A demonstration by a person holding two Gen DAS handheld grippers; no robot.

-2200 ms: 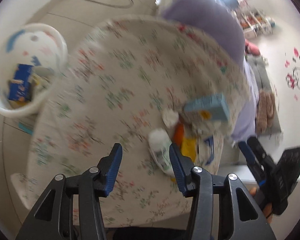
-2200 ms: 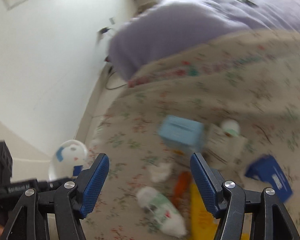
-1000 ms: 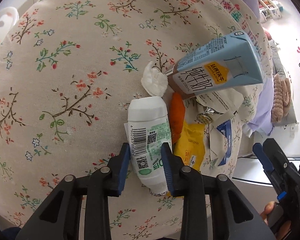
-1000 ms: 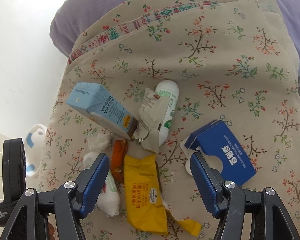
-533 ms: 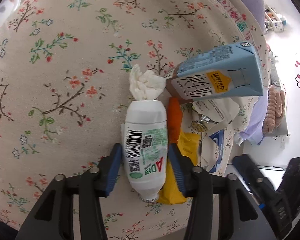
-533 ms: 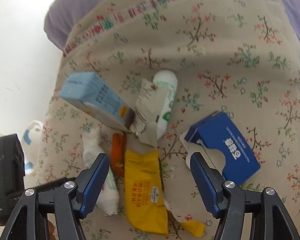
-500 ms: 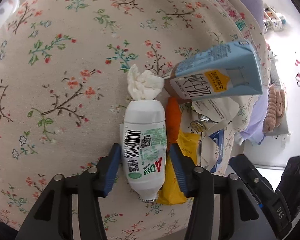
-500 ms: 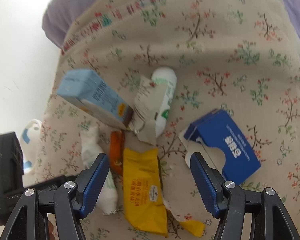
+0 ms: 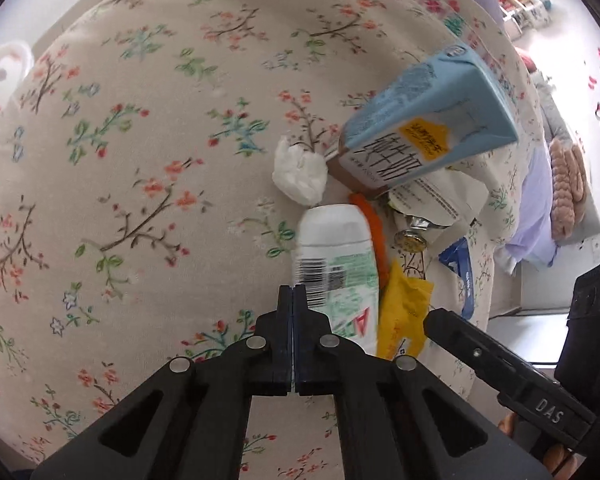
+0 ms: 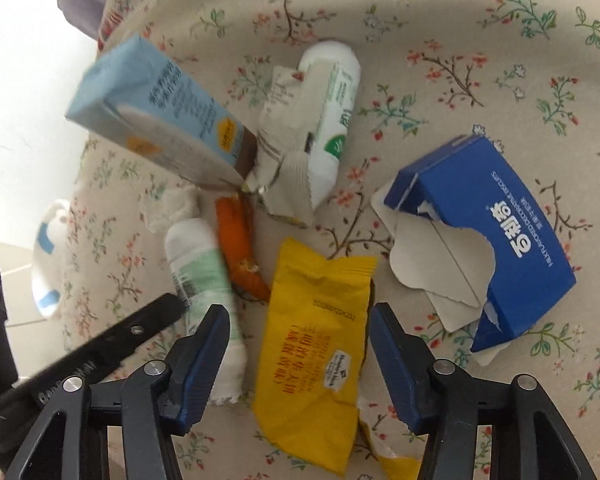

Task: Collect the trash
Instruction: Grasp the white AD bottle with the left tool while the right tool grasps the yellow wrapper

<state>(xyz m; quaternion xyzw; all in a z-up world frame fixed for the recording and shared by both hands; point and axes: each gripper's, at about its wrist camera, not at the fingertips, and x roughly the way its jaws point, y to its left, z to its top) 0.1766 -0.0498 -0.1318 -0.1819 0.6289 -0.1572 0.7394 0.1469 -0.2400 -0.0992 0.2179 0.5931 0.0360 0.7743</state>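
**Left tongs clenched empty, right tongs narrowing over the wrapper**

While my left tongs [image 9: 293, 296] sit clenched tight with nothing between them, the bottle [image 9: 336, 268] lies just past their tips on the floral bedspread [image 9: 140, 160], its base toward me. A tissue [image 9: 300, 174] touches the bottle's far end, and the blue carton [image 9: 424, 128] leans tilted just right of that tissue. An orange peel [image 10: 240, 244] runs along the bottle's right side. My right tongs [image 10: 300, 332] are closing, still released, with the yellow wrapper [image 10: 316, 344] lying between the two fingers; neither pad presses on it. To the right of the wrapper rests a torn blue box [image 10: 480, 240], near but apart. Farther off, a second bottle [image 10: 332, 112] lies partly under a grey torn packet [image 10: 284, 160]. At the far left a white bin [image 10: 48, 256] shows beyond the bed's edge.
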